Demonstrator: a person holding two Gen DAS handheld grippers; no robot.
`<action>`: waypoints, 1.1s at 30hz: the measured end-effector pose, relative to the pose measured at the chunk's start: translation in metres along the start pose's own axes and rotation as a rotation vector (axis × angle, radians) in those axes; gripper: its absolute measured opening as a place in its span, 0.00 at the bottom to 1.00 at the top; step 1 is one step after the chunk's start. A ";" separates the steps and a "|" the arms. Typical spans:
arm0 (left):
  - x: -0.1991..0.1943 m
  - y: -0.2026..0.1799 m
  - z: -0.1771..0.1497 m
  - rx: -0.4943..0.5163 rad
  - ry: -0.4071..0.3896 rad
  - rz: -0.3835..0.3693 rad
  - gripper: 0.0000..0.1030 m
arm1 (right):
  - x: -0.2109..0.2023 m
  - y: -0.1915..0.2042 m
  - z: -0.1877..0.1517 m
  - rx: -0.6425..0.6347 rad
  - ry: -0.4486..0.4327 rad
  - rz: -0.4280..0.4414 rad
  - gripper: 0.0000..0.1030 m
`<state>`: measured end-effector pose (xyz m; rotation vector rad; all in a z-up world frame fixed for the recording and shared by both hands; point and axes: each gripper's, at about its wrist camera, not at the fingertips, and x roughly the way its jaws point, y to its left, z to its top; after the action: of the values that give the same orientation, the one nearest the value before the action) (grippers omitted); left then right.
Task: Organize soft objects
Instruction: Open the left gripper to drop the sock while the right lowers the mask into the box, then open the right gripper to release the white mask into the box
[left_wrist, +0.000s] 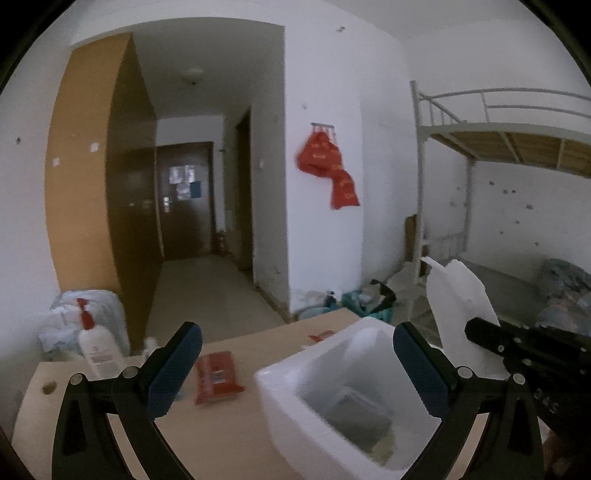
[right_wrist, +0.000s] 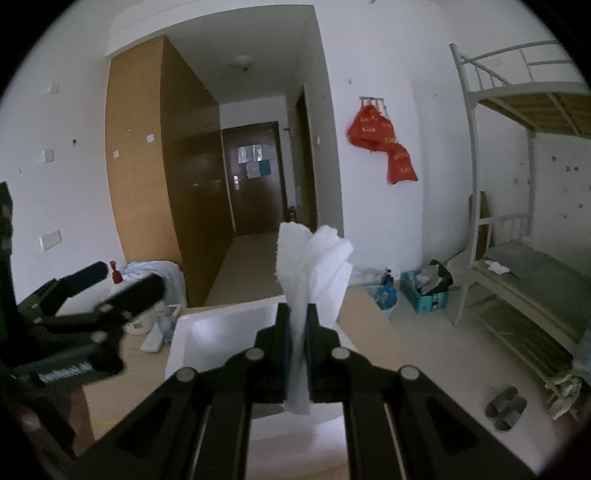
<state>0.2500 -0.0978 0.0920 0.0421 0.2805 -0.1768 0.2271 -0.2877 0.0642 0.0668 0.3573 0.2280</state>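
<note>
Your right gripper (right_wrist: 298, 332) is clamped on the white tissue (right_wrist: 314, 258), held above the white foam box (left_wrist: 332, 387). Your left gripper (left_wrist: 295, 369) is spread wide, straddling that box on the table (left_wrist: 229, 435).

I'm in a dormitory-style bedroom. A white metal bunk bed (right_wrist: 517, 206) with a bare slatted top stands by the wall, a tall wooden wardrobe (left_wrist: 99, 184) lines the short hallway to a dark door (left_wrist: 186, 199), and slippers (right_wrist: 506, 408) sit on the floor.
</note>
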 end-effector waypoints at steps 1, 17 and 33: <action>-0.003 0.005 0.000 -0.006 0.000 0.013 1.00 | 0.003 0.001 0.000 -0.002 0.003 0.006 0.09; -0.034 0.057 -0.004 -0.095 -0.031 0.159 1.00 | 0.026 0.027 -0.003 -0.040 0.031 0.112 0.09; -0.032 0.057 -0.004 -0.111 -0.026 0.155 1.00 | 0.020 0.034 -0.004 -0.050 -0.027 0.013 0.96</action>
<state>0.2285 -0.0360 0.0984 -0.0484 0.2599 -0.0076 0.2369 -0.2499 0.0576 0.0230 0.3242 0.2486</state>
